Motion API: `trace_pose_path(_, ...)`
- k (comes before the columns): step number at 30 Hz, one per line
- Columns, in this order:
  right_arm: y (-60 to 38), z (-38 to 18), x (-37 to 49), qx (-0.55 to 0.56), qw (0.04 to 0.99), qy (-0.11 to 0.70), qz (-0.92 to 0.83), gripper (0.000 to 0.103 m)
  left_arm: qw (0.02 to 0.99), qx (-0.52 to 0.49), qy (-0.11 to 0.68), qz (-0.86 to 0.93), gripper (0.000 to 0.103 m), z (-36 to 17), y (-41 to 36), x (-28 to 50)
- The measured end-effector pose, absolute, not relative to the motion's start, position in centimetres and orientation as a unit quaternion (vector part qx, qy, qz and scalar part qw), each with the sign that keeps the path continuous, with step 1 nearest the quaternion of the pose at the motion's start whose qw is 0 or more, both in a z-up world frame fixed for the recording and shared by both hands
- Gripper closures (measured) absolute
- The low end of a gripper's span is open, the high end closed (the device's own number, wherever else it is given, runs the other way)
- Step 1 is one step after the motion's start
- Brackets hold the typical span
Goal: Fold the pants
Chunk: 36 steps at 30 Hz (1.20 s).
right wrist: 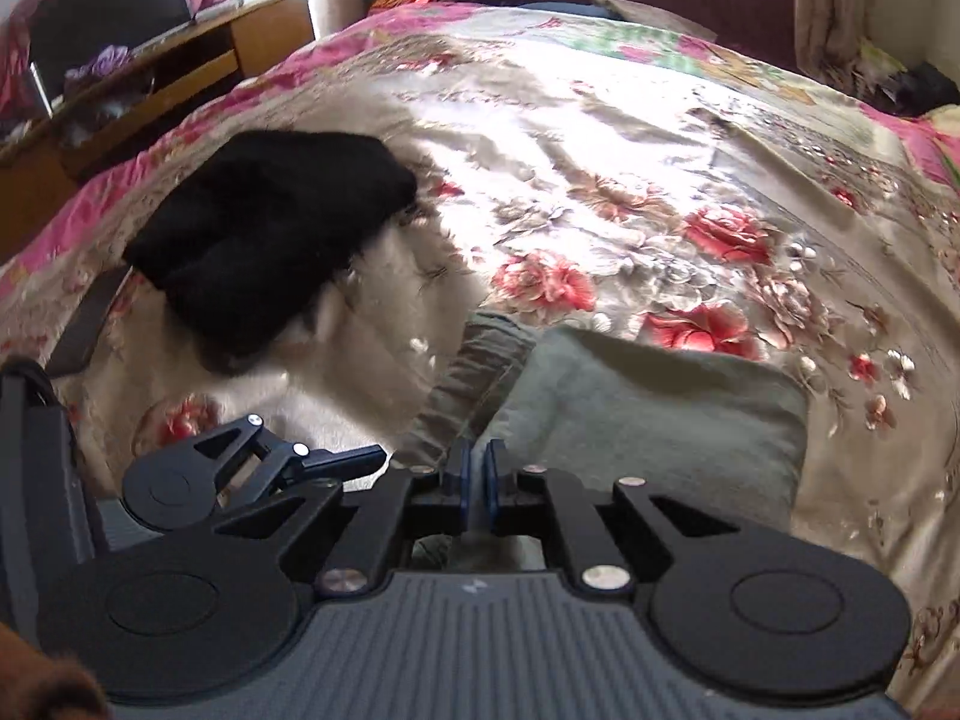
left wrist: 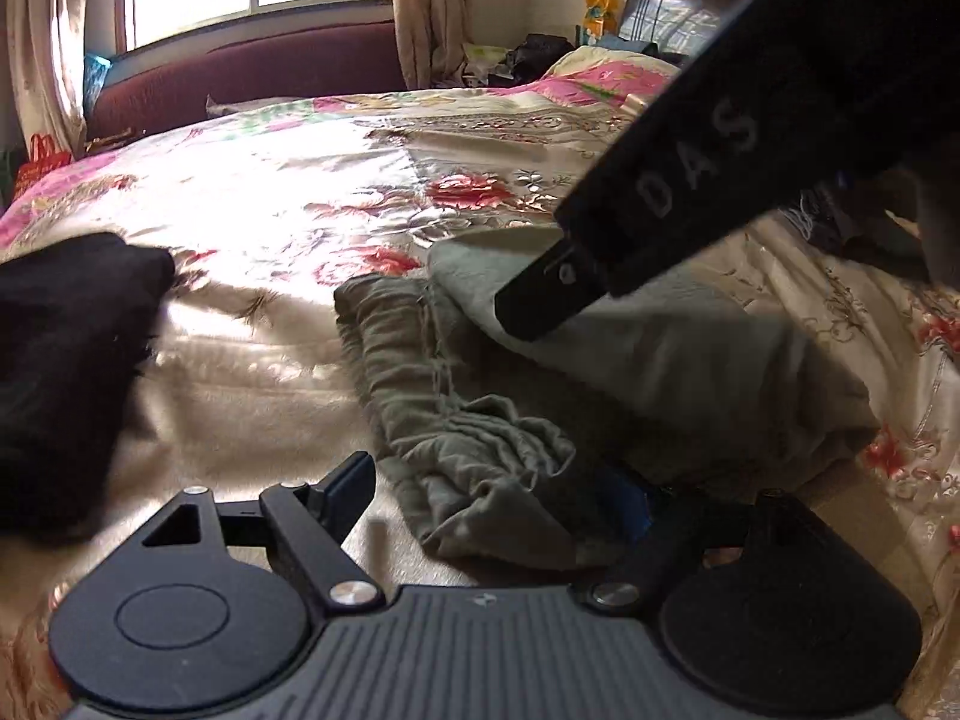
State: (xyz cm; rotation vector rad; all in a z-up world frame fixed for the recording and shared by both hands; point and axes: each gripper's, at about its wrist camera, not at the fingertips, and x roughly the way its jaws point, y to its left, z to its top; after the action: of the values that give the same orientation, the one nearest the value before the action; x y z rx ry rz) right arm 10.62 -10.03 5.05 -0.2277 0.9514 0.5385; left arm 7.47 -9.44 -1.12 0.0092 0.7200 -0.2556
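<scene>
here the grey-green pants (left wrist: 630,360) lay partly folded on the floral bedspread (left wrist: 270,192), the gathered waistband nearest the left gripper (left wrist: 498,492), whose jaws stood spread with the cloth between them but unpressed. the right gripper (right wrist: 477,477) was pressed together, empty, above the pants' edge. a black garment (right wrist: 270,228) lay apart to the left.

Floral bedspread (left wrist: 288,180), folded black garment (right wrist: 270,228), wooden desk (right wrist: 198,54)
</scene>
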Motion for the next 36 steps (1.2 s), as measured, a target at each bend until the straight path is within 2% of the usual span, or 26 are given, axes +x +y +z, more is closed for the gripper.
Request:
trace_pose_path(4, -9.2, 3.4, 10.8, -0.102, 0.839, 0.470, 0.255, 0.101, 0.927, -0.031, 0.350, -0.129, 0.010, -1.0, -8.1, 7.4)
trace_pose_path(7, -9.1, 4.1, 10.5, -0.131, 0.850, 0.454, 0.235, 0.101, 0.929, -0.024, 0.347, -0.130, 0.010, -1.1, -8.1, 7.4)
trace_pose_path(10, -9.6, 5.4, 10.1, -0.162, 0.864, 0.434, 0.197, 0.094, 0.931, -0.019, 0.340, -0.135, 0.010, -1.1, -8.4, 7.5)
trace_pose_path(12, -9.5, 5.4, 10.4, -0.166, 0.869, 0.430, 0.180, 0.078, 0.932, -0.019, 0.336, -0.138, 0.010, -1.0, -8.4, 7.5)
trace_pose_path(14, -8.8, 4.6, 10.9, -0.174, 0.865, 0.438, 0.172, 0.070, 0.933, -0.020, 0.332, -0.140, 0.010, -0.9, -8.3, 7.4)
trace_pose_path(18, -7.5, 2.5, 12.0, -0.216, 0.856, 0.450, 0.133, 0.066, 0.939, -0.022, 0.314, -0.139, 0.010, -0.3, -7.9, 6.4)
trace_pose_path(24, -8.3, 1.2, 14.5, -0.224, 0.843, 0.476, 0.116, 0.071, 0.949, -0.036, 0.280, -0.141, 0.010, 1.6, -7.5, 4.0)
trace_pose_path(25, -8.8, 1.4, 14.9, -0.208, 0.839, 0.487, 0.124, 0.077, 0.947, -0.050, 0.278, -0.151, 0.010, 2.0, -7.5, 3.4)
trace_pose_path(26, -9.3, 1.7, 15.1, -0.193, 0.836, 0.497, 0.130, 0.088, 0.946, -0.060, 0.278, -0.157, 0.010, 2.3, -7.6, 3.0)
trace_pose_path(29, -10.2, 3.0, 15.1, -0.173, 0.838, 0.496, 0.147, 0.096, 0.935, -0.101, 0.284, -0.187, 0.006, 3.1, -8.5, 2.9)
trace_pose_path(36, -13.0, 4.9, 15.0, -0.097, 0.844, 0.496, 0.180, 0.099, 0.917, -0.086, 0.348, -0.173, 0.006, 2.2, -12.3, 5.3)
